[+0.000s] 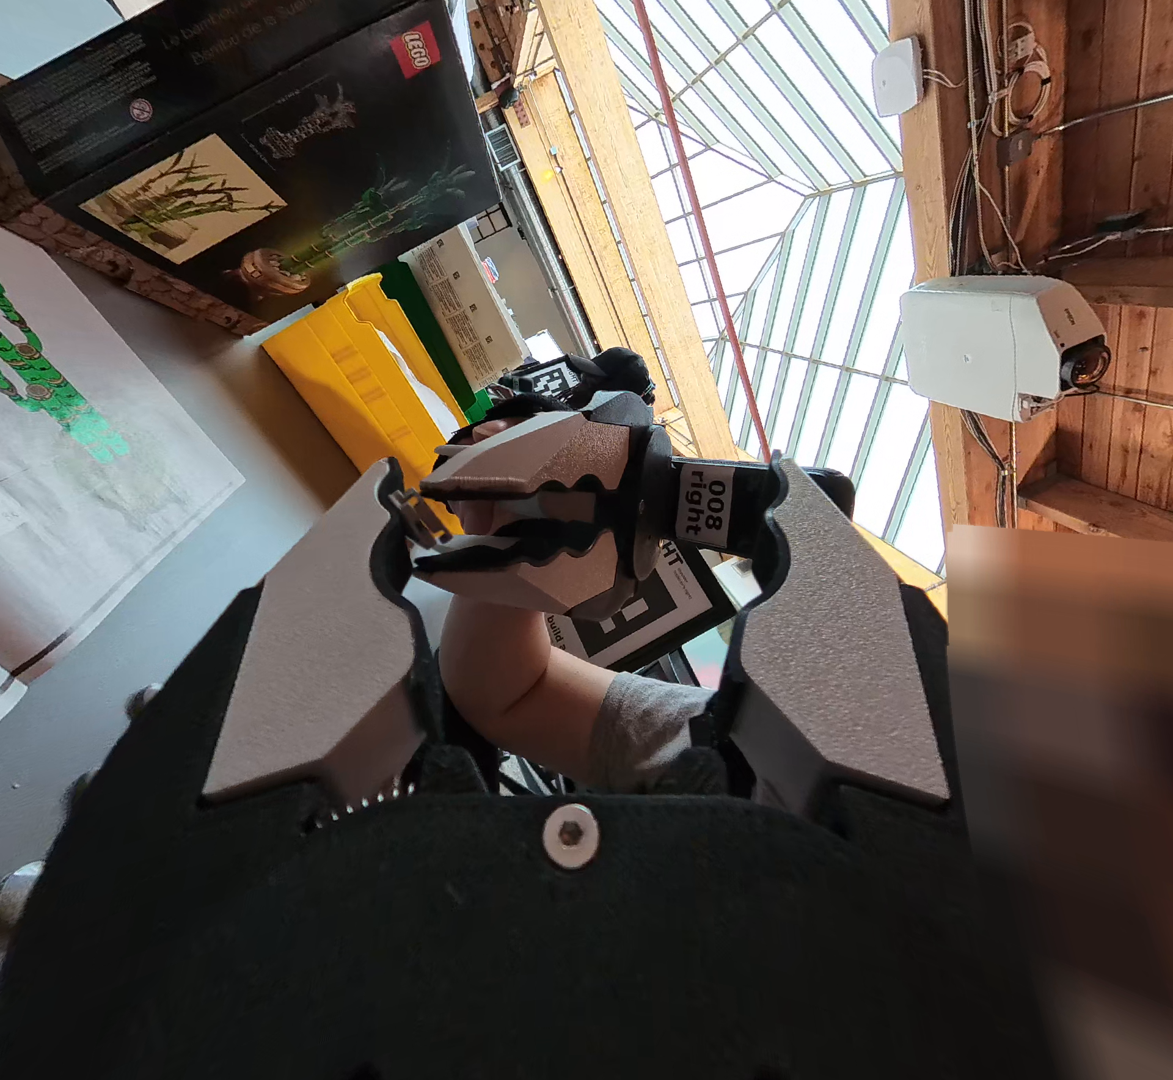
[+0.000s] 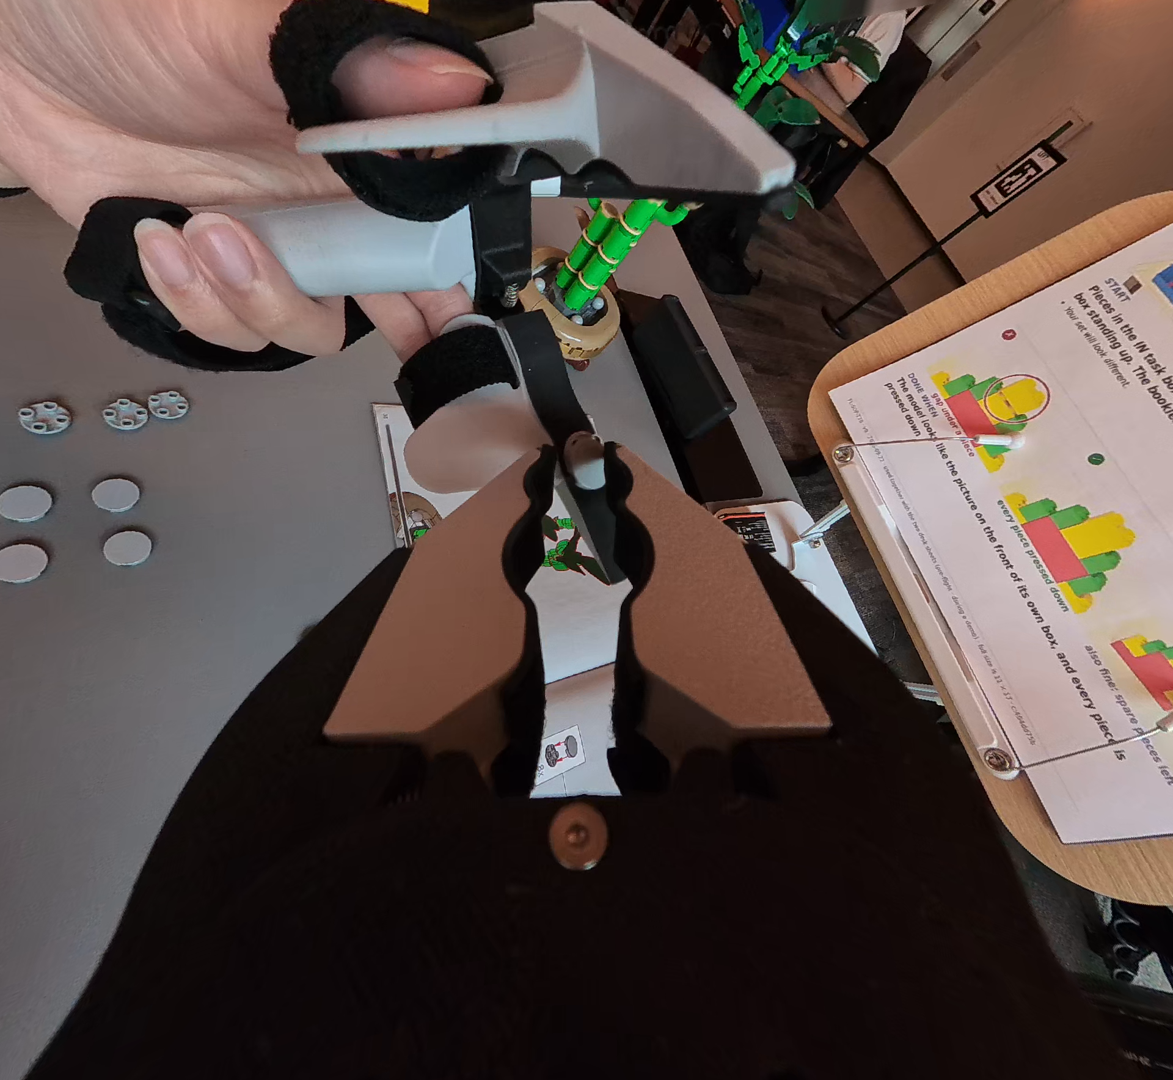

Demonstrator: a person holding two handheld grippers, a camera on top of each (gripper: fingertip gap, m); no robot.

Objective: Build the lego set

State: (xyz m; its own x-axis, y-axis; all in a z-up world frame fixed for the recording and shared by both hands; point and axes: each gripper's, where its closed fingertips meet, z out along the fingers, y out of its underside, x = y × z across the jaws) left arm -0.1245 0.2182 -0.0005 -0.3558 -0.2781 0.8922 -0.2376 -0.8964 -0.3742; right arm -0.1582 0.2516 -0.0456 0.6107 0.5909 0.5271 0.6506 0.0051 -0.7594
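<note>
My right gripper (image 2: 579, 453) is shut on a small grey round piece (image 2: 584, 460) and holds it against the black pad of one finger (image 2: 551, 377) of my left gripper (image 2: 698, 377). In the left wrist view my left gripper (image 1: 581, 472) is wide open. The right gripper (image 1: 422, 526) reaches in between its fingers, with the grey piece (image 1: 417, 513) touching the left finger's pad. Both are held up above the table. The green bamboo model (image 2: 603, 250) stands in its tan pot (image 2: 581, 329) behind them.
Three grey round studded plates (image 2: 125, 413) and several flat round tiles (image 2: 115, 494) lie on the grey table (image 2: 222, 637). The open instruction booklet (image 2: 571, 611) lies below the grippers. A yellow bin (image 1: 362, 364) and the black set box (image 1: 254, 129) stand at the table's edge. A wooden side table (image 2: 844, 364) with a printed sheet is on the right.
</note>
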